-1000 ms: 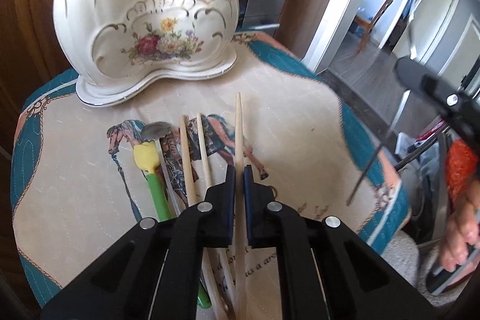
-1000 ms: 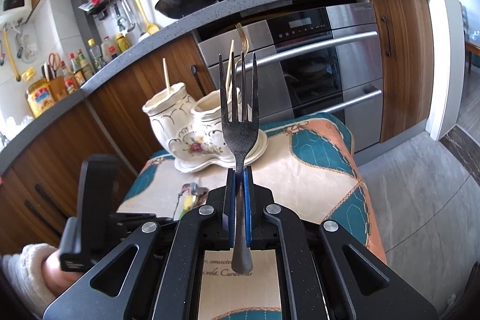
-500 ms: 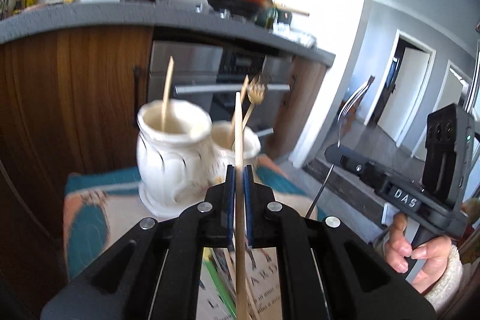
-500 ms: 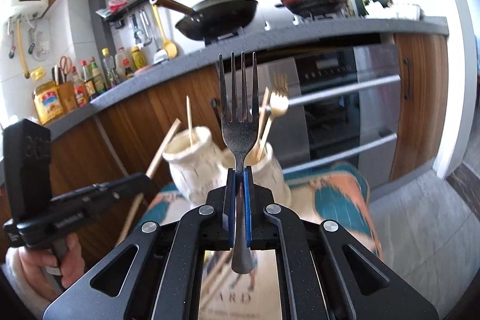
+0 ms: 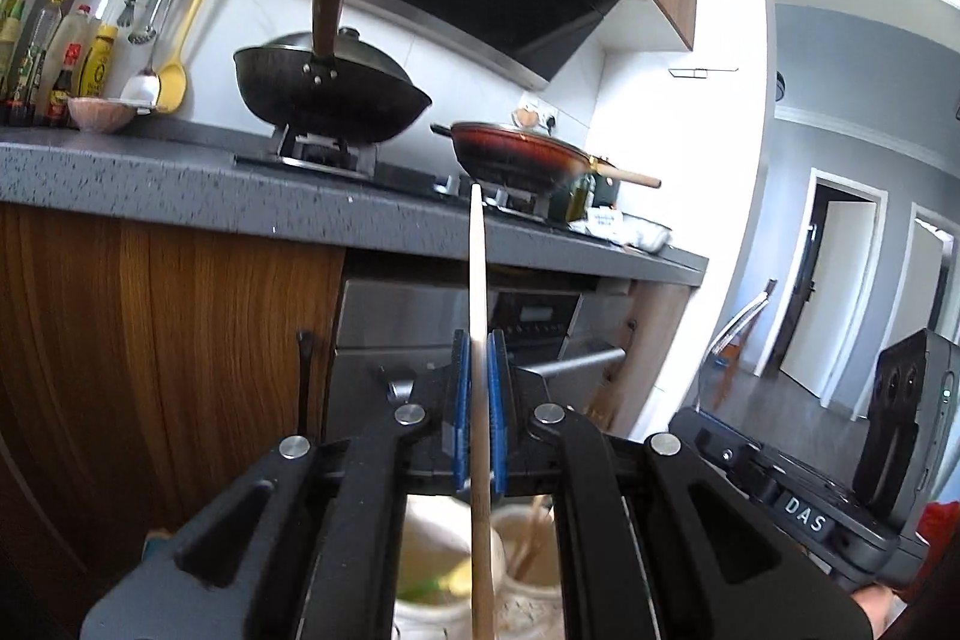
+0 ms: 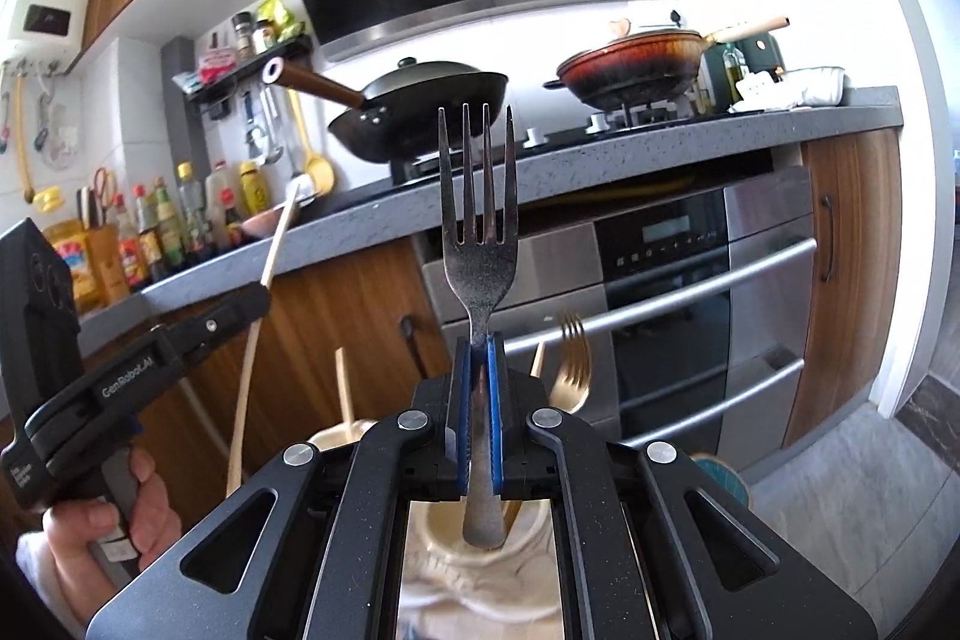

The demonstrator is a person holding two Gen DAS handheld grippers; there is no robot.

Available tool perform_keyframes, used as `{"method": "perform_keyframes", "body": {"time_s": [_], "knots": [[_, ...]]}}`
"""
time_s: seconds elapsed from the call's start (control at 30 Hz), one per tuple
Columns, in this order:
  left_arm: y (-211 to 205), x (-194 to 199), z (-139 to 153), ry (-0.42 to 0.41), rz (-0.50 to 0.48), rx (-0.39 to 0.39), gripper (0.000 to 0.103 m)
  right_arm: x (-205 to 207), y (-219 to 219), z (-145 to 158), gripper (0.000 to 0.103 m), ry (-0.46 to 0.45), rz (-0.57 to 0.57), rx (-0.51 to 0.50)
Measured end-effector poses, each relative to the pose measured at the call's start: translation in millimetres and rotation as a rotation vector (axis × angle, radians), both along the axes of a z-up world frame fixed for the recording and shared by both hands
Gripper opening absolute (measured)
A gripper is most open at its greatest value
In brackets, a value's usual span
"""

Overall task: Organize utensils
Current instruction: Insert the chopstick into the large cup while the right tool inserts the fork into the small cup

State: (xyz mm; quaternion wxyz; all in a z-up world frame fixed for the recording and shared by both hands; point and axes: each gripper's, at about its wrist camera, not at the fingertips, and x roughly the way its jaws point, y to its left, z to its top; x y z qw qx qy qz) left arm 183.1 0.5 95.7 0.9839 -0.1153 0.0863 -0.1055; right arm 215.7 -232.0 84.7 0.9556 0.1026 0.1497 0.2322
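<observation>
My left gripper [image 5: 478, 412] is shut on a wooden chopstick [image 5: 477, 280] and holds it upright, its lower end above the left mouth of the white ceramic utensil holder [image 5: 429, 610]. My right gripper [image 6: 478, 412] is shut on a steel fork [image 6: 478, 220], tines up, its handle end hanging over the holder's right mouth [image 6: 456, 538]. A gold fork [image 6: 573, 370] and a chopstick [image 6: 343, 388] stand in the holder. The left gripper with its chopstick [image 6: 264, 304] also shows at the left of the right wrist view.
A grey kitchen counter [image 6: 660, 142] with a black wok [image 5: 330, 94] and a red pan [image 6: 630, 64] lies behind. An oven [image 6: 708, 292] and wooden cabinet doors [image 5: 168, 340] are below it. Bottles [image 6: 156, 232] stand at the left.
Both grippers have risen and tilted up over the holder. The table and its loose utensils have dropped out of view. The holder now sits right under both grippers.
</observation>
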Motion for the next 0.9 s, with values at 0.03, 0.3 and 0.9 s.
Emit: {"method": "perform_keyframes", "body": {"time_s": [0.03, 0.3, 0.9], "knots": [[0, 6, -1, -0.007, 0.010, 0.003, 0.006, 5, 0, -2, 0.006, 0.004, -0.004, 0.004], [-3, 31, -22, -0.039, 0.083, 0.043, 0.006, 24, 9, -27, 0.006, 0.046, 0.000, 0.001], [15, 3, -61, 0.168, 0.079, 0.059, 0.006, 17, 21, -59, 0.006, 0.083, 0.002, -0.056]]}}
